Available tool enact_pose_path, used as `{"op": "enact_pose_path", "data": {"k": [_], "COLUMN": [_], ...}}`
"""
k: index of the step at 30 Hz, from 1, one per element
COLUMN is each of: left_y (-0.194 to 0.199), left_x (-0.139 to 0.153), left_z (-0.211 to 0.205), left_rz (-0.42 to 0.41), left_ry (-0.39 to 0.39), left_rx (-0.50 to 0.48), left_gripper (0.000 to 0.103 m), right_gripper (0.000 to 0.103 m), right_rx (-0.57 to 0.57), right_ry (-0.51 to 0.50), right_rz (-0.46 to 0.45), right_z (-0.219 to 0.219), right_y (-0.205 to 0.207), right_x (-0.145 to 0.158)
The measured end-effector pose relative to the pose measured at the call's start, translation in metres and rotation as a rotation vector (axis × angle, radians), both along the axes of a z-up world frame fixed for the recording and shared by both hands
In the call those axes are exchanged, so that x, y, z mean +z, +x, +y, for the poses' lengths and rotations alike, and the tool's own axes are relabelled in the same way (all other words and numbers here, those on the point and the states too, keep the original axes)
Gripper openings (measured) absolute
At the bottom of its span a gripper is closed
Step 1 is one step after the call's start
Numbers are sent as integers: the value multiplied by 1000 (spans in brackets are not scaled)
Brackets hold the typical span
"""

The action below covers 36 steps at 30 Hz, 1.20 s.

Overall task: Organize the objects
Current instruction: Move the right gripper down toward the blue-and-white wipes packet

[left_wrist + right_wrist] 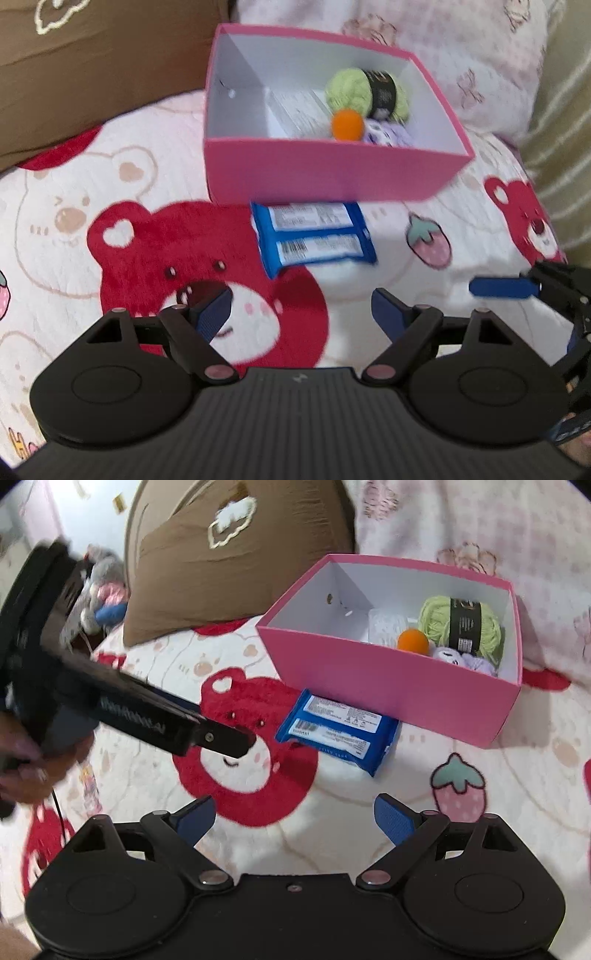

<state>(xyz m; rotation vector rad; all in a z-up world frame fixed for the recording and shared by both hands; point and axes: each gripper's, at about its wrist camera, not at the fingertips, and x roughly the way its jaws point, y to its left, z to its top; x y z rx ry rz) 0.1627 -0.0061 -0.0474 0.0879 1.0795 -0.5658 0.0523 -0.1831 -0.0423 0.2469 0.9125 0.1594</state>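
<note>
A blue snack packet (314,234) (338,731) lies on the bear-print blanket just in front of a pink box (325,177) (388,686). Inside the box are a green yarn skein (365,92) (461,627), an orange ball (347,125) (413,640) and a small lilac knitted toy (384,134) (461,661). My left gripper (303,314) hangs open over the blanket, short of the packet, with nothing between its fingers. My right gripper (295,818) is also open and empty, nearer than the packet. One blue finger of the right gripper (502,288) shows at the left wrist view's right edge.
A brown pillow (92,74) (229,554) leans behind the box at the left, and a pale floral pillow (461,48) lies behind it. A person's hand (26,771) holds the left gripper's black body (110,698). Soft toys (99,590) sit at the far left.
</note>
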Motion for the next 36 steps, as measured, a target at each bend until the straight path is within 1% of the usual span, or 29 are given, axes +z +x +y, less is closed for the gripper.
{"op": "enact_pose_path", "data": {"k": [2,4,7,9,10,12,13,14,17,20,21,23,25,27,28,30,31,34,35,36], "left_y": [4,7,14,16,16,17,17,17,18,21,22,25,28,31,32,35,36,41,43,45], "left_x": [-5,-11,-21,-27,-29,-33,-35,-36,-39,-43,-44,-48,-54,-61,-65,-71,-73,-79,-81,-82], "left_z": [1,2,1,-1,-1,0,1,3,8,10,10,9,9,12,13,15,15,20,22,24], "left_rz": [-22,-35,-12,-11,-17,-18,-9,-3,-8,-11,-13,-14,-8,21,38,45,45,48,51,62], "left_ry": [-1,-15,-45,-50,-55,-55,-49,-48,-44,-75,-90,-110,-131,-162,-176,-182,-179,-199,-207,-205], "left_rx": [24,42,50,52,47,36,32,29,34,46,45,43,54,68,72,73,70,75,86,105], "left_gripper": [83,83,82,81,81,80,80,80,80,79,78,68,67,64,63,63,63,61,61,61], "right_gripper": [95,95,95,95,94,93,93,93,93,93,93,93,92,92,91,89,87,82,79,78], "right_rx": [-26,-47,-58,-75,-85,-129,-158,-188,-232,-257,-262,-276,-291,-305,-310,-298,-301,-344,-354,-358], "right_ry": [60,68,96,116,97,-9,-44,-52,24,80,90,102,121,110,106,127,155,297,308,290], "right_rz": [15,28,29,34,33,27,18,16,14,18,25,32,36,53,55,70,76,91,88,86], "right_z": [-7,-10,-16,-21,-22,-19,-19,-21,-32,-39,-40,-40,-40,-40,-39,-41,-44,-58,-60,-61], "right_y": [7,14,24,32,34,37,36,35,32,35,38,44,50,59,63,72,74,73,72,70], "right_x": [-5,-11,-20,-28,-32,-35,-34,-33,-28,-28,-30,-37,-45,-53,-57,-66,-70,-84,-88,-92]}}
